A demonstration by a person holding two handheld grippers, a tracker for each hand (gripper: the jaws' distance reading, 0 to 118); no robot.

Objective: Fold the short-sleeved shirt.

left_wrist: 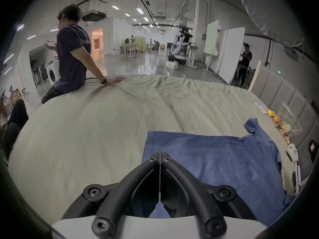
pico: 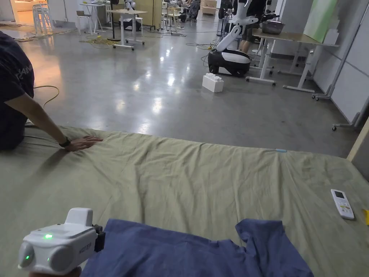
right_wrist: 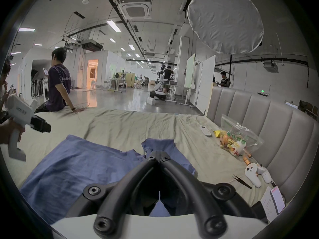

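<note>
**Both grippers closed above the blue shirt on the bed**

Head view: the left gripper (pico: 99,236) sits at the lower left, its black nose at the near-left edge of the blue short-sleeved shirt (pico: 187,252), which lies flat along the bottom of the frame on the green bedsheet (pico: 180,173). How its jaws stand cannot be told here. A remote control (pico: 342,204) lies at the right.

Left gripper view: the jaws meet tip to tip at lower centre, over the shirt's left edge (left_wrist: 207,156); nothing is seen caught between them.

Right gripper view: the right gripper (right_wrist: 158,154) has its jaws drawn together at the tips, over the shirt near its sleeve (right_wrist: 158,145). A person (right_wrist: 57,87) sits at the upper left.
</note>
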